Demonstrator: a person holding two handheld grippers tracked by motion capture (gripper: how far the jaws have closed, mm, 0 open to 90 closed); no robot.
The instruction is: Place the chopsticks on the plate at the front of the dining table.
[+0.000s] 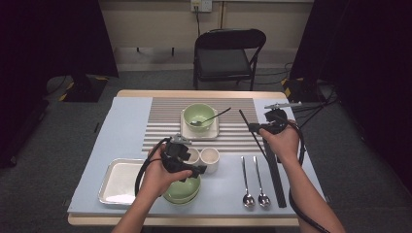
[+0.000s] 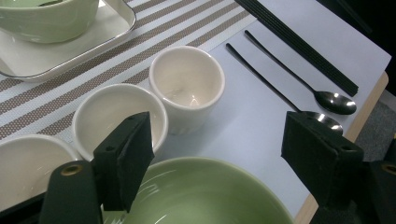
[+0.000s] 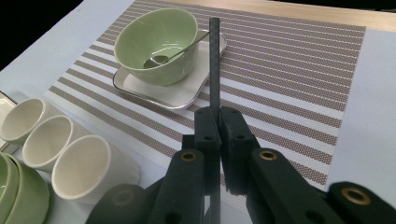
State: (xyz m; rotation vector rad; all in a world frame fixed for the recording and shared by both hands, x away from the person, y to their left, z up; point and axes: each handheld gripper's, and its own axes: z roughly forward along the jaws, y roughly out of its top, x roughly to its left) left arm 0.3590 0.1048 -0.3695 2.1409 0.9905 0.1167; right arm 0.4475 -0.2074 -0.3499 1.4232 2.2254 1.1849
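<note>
My right gripper point(image 3: 218, 116) is shut on a thin black chopstick point(image 3: 214, 60) that sticks out past its jaws over the striped placemat point(image 3: 289, 70). In the high view this gripper point(image 1: 253, 128) hovers at the mat's right edge, with the chopstick point(image 1: 244, 118) slanting up and to the left. My left gripper point(image 2: 219, 140) stands open above a green bowl point(image 2: 201, 196), and nothing lies between its jaws. From above, that gripper point(image 1: 194, 171) is over the stacked green bowls point(image 1: 182, 193) near the table's front edge.
White cups point(image 1: 210, 158) stand just behind the stacked bowls. A green bowl point(image 1: 199, 115) with a spoon in it sits on a white square plate on the mat. Two spoons point(image 1: 248, 182) and more black chopsticks point(image 1: 275, 177) lie at the front right. A metal tray point(image 1: 119, 180) is at the front left.
</note>
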